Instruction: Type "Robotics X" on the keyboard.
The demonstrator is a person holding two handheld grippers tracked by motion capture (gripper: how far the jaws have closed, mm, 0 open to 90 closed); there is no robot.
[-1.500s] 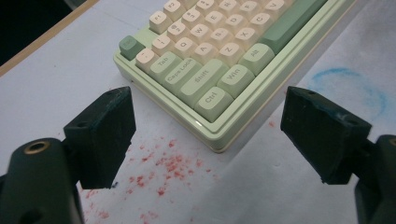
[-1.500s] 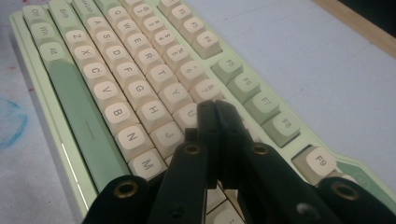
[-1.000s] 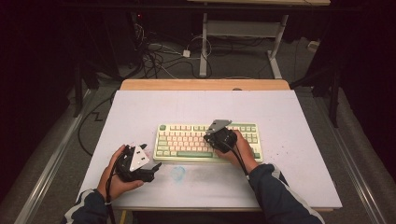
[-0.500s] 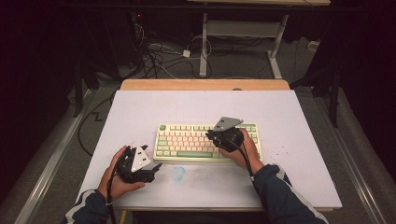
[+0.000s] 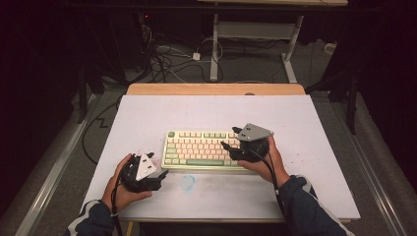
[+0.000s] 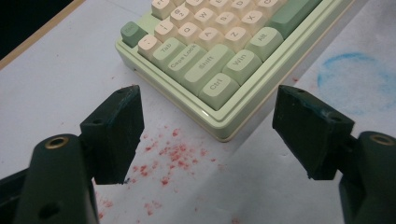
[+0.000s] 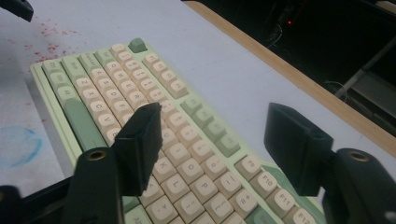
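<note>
A pale green keyboard (image 5: pixel 201 150) with cream keys lies in the middle of the white table top (image 5: pixel 216 113). My right gripper (image 5: pixel 229 149) hovers over the keyboard's right part and points left along the keys. In the right gripper view its jaws (image 7: pixel 212 140) stand open above the keys with nothing between them, and they have just been opening. My left gripper (image 5: pixel 161 173) rests at the front left, just off the keyboard's near left corner (image 6: pixel 219 126). It is open (image 6: pixel 208 126), its jaws have just been closing a little, and neither pad touches the keyboard.
A faint blue ring mark (image 5: pixel 187 182) lies on the table in front of the keyboard, and red specks (image 6: pixel 173 154) lie by its left corner. A wooden strip (image 5: pixel 216 89) edges the far side. Beyond it are floor cables (image 5: pixel 162 59) and a desk frame (image 5: pixel 255 34).
My right gripper has lifted off the keys and shifted a little to the right, and its jaws have come apart. The left hand and the keyboard have stayed put.
</note>
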